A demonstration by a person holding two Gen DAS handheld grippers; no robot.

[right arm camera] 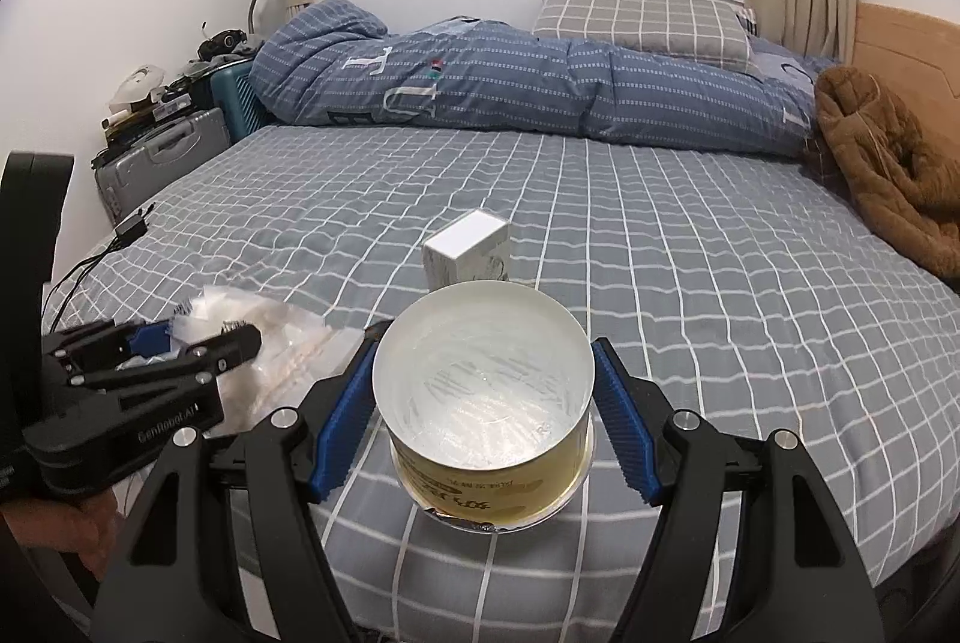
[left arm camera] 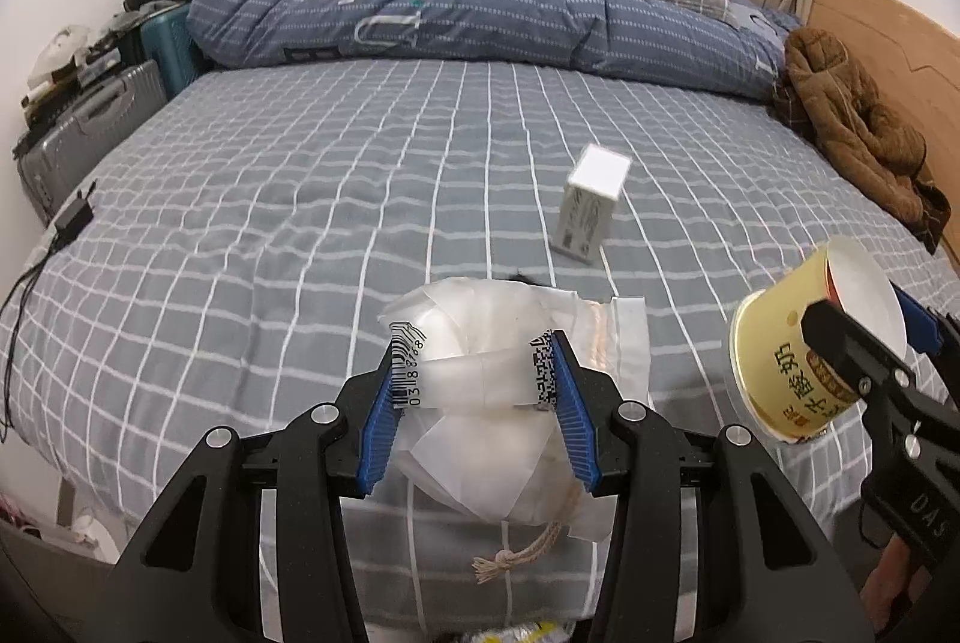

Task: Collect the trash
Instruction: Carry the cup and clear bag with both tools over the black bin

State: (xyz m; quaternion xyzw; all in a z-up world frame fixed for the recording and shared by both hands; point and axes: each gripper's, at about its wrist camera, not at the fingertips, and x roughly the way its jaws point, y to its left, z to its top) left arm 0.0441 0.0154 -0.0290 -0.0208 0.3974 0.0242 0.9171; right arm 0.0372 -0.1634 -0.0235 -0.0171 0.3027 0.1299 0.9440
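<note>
The left tongs (left arm camera: 477,403) pinch a crumpled plastic bag (left arm camera: 498,439), its barcode reading roughly "0318868", and the right tongs (right arm camera: 483,406) clamp an empty yellow yogurt cup (right arm camera: 483,403) printed "酸奶" at the bed's (left arm camera: 300,199) near edge. Keep both squeezes steady and gentle; thin walls crush. Farther up the bed stands a white box (left arm camera: 591,205), print unreadable.

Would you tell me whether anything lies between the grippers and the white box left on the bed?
Nothing on the sheet blocks the white box, but the left gripper holds a plastic bag and the right gripper a yogurt cup.
</note>
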